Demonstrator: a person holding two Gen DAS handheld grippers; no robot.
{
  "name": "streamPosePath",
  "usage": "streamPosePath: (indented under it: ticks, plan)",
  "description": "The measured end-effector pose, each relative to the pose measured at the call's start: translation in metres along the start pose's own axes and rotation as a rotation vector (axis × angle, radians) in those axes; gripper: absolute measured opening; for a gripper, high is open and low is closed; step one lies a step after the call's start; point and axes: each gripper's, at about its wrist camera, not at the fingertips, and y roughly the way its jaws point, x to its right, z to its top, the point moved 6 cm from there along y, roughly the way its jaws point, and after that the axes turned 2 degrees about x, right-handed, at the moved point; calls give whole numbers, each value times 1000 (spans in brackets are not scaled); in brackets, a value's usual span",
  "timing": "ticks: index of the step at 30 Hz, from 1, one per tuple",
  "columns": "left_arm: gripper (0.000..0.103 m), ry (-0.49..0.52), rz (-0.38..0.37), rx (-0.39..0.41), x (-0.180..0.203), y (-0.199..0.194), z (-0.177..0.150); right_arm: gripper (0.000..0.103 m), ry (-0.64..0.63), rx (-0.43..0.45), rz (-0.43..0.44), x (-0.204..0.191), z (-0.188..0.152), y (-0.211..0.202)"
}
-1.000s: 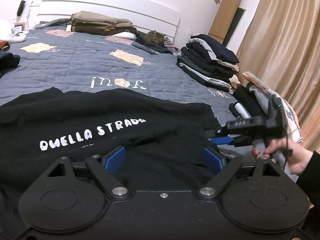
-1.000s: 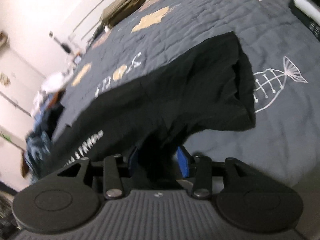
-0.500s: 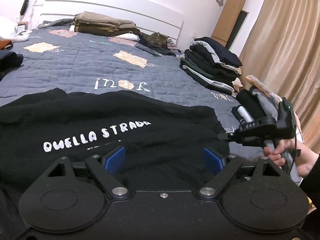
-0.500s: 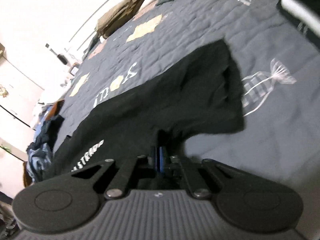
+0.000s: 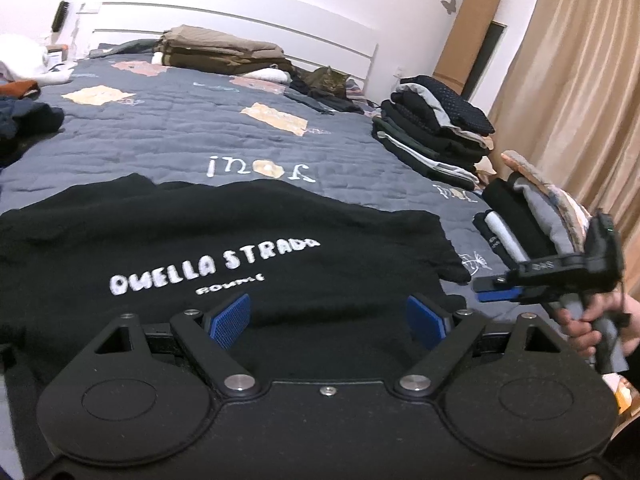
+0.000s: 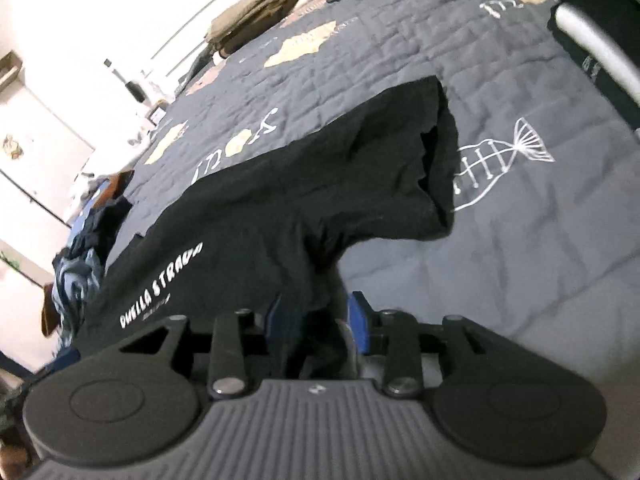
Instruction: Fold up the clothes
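A black T-shirt [image 5: 280,220] with white "QUELLA STRADA" lettering lies spread flat on the grey quilt [image 5: 160,132]. My left gripper [image 5: 328,318] hovers open over the shirt's near hem, its blue pads wide apart with nothing gripped. In the right wrist view the shirt [image 6: 320,184] narrows into a bunched corner that runs between the fingers of my right gripper [image 6: 318,320]. The jaws are parted, with a gap beside the right pad. From the left wrist view the right gripper [image 5: 492,288], held by a hand [image 5: 580,324], sits at the shirt's right sleeve.
A tall stack of folded dark clothes [image 5: 436,132] and a row of folded pieces [image 5: 528,216] line the bed's right edge by the curtain [image 5: 580,100]. A cat [image 5: 328,78] and folded brown clothes [image 5: 220,46] lie by the headboard. Loose dark clothes [image 5: 24,120] are at left.
The right gripper was shut on the shirt corner half a second ago and has now parted its fingers. The shirt lies flatter and more spread out. The left gripper stays open.
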Motion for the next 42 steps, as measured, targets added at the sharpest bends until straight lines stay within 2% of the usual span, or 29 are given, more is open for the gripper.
streamPosePath:
  ticks: [3, 9, 15, 21, 28, 37, 40, 42]
  plan:
    - [84, -2, 18, 2, -3, -10, -4, 36, -55, 4, -29, -2, -7, -17]
    - [84, 5, 28, -9, 3, -34, -20, 36, -72, -3, -25, 0, -32, -44]
    - [84, 22, 35, -35, 17, -60, -47, 36, -116, -34, 10, -13, -65, -63]
    - [85, 7, 36, -25, 28, -82, -60, 36, -129, -20, 39, -26, -92, -83]
    - [85, -69, 72, -22, 19, -115, -79, 36, -165, -29, -30, -18, -112, -109]
    - [85, -121, 160, -85, -3, -153, -121, 36, -220, -54, -87, -5, -128, -139]
    - [85, -139, 189, -105, -11, -166, -135, 44, -225, -56, -105, 1, -133, -145]
    - [85, -151, 209, -119, -16, -174, -145, 45, -231, -49, -119, 7, -136, -149]
